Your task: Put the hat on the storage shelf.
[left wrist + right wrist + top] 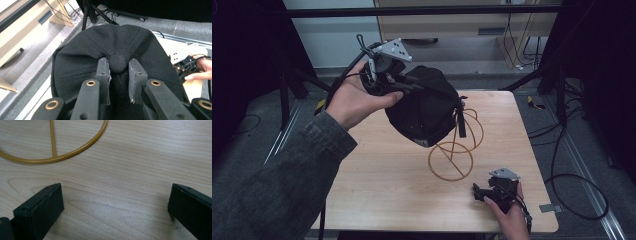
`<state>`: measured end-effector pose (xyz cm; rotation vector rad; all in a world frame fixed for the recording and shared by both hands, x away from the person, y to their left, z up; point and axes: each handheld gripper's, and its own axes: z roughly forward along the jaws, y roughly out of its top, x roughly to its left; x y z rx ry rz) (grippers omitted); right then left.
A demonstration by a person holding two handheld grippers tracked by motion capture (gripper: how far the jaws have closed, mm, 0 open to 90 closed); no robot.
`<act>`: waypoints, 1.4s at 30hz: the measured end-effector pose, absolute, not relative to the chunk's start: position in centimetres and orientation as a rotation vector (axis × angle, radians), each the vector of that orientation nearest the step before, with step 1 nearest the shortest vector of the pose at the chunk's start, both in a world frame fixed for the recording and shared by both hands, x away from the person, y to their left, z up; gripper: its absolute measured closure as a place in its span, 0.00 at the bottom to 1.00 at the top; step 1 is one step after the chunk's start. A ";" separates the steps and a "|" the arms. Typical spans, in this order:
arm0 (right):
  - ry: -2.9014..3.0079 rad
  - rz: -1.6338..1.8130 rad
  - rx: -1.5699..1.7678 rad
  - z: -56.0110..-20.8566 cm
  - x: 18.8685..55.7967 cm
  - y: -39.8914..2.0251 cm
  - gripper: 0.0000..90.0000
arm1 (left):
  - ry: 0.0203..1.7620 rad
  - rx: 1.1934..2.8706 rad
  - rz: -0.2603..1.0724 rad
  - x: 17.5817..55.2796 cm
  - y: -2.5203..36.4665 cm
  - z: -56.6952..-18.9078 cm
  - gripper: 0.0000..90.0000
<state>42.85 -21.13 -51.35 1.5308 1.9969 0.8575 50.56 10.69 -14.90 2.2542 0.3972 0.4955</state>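
Left claw (117,75): narrowed onto the black cap (112,50), its two pads pinching the round crown button (117,63) between them.
Left hand (357,102): raised above the desk at about 11 o'clock, wrapped around the claw's body.
Cap position: lifted off the desk, hanging against the upper loop of the gold wire stand (457,150), with its strap dangling at the 3 o'clock side.
Right claw (113,207): jaws spread wide, holding nothing, pointed down close over bare wood.
Right hand (507,212): low at the desk's 5 o'clock corner.
Stand base: ring lies flat on the desk (387,185), near centre, just ahead of the right claw.
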 end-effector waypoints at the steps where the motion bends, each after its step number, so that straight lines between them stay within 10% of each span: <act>1: 1.997 0.858 1.530 -51.4 42.9 -21.1 0.00 | 0.388 2.259 0.501 50.5 10.4 -15.0 0.82; 42: 1.999 0.858 1.526 -51.4 42.9 -21.1 0.00 | 0.359 2.279 0.490 52.5 4.9 -16.5 0.82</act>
